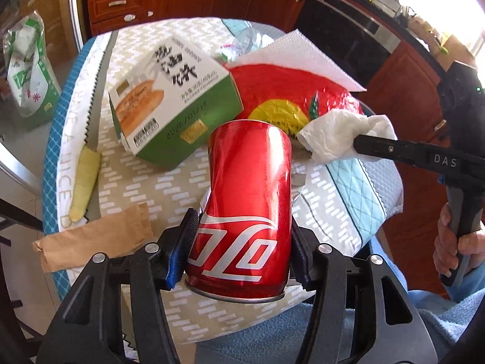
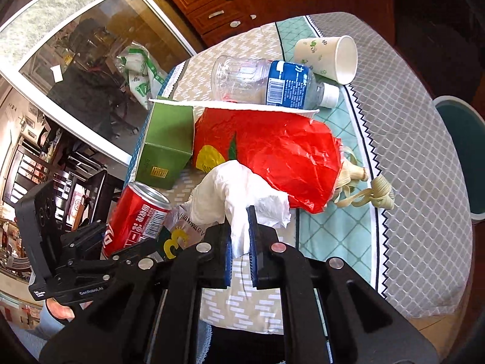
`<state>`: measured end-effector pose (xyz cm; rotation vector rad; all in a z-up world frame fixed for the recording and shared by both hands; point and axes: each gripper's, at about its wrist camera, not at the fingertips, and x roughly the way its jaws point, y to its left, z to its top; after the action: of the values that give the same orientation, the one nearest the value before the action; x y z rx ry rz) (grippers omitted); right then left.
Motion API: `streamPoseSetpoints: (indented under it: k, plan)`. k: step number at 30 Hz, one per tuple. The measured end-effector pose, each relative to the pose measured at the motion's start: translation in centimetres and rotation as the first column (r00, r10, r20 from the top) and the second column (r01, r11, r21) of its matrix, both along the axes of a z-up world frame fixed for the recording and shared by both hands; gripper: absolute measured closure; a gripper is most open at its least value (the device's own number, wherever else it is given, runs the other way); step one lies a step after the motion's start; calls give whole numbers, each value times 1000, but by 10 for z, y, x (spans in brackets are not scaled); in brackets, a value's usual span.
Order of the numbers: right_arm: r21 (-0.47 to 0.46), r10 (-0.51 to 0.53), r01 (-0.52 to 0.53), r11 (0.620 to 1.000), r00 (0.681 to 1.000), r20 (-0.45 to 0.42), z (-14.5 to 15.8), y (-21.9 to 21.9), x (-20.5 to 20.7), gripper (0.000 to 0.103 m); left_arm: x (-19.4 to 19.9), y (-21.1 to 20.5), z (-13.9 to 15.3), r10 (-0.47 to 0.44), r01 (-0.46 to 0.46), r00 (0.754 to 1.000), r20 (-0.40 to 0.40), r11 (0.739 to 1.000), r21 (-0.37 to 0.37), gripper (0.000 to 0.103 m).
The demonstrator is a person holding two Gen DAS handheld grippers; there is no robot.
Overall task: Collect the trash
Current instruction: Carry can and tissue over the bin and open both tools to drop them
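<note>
My left gripper (image 1: 239,242) is shut on a dented red cola can (image 1: 245,200), lifted above the table; from the right wrist view the same can (image 2: 136,212) hangs at lower left. My right gripper (image 2: 241,236) is shut on a crumpled white tissue (image 2: 239,191), which also shows at the right of the left wrist view as a white tissue (image 1: 333,133) pinched in the black fingers (image 1: 382,148). On the table lie a red plastic bag (image 2: 279,151), a green-and-white food box (image 1: 172,97), a clear plastic bottle (image 2: 266,82) and a paper cup (image 2: 330,57).
A serrated knife with a yellow handle (image 1: 88,163) and a brown paper bag (image 1: 94,236) lie near the table's left edge. A paper towel (image 1: 300,57) rests on the red bag. Corn husk (image 2: 363,188) lies beside it. A teal bin (image 2: 463,151) stands past the table's right side.
</note>
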<state>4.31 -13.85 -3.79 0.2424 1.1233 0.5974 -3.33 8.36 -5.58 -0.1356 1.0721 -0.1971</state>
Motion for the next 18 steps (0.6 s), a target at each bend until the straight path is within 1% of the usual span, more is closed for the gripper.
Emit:
streamPoseSetpoints:
  k: [1,4,7,10,12,16,18]
  plan:
    - [11,-8,8,1000,1000,0,1,-6,1,95,0,0,8,3,-4,1000,17,1000,7,46]
    - [40,-19,18,999,1000,7,10,-17,1,95,3,0,26,1,-1,999,40,1000,-10,46]
    - [51,-54,51,997,997,56,29,-36,2,95,12,-18,43,-50,50,997,65,999,2,46]
    - [58,-132,127,990,986,98,46,-72,6,95,31,-53,58,-131,132,988,82,991,-12,46]
    - [56,-198,193,980,972,124,55,-103,9,95,47,-80,67,-182,184,979,93,983,-8,46]
    - [43,-336,333,942,928,163,64,-171,13,95,84,-145,78,-284,282,952,110,959,32,46]
    - [38,-394,394,919,903,169,65,-204,15,95,103,-180,77,-327,327,941,93,945,11,46]
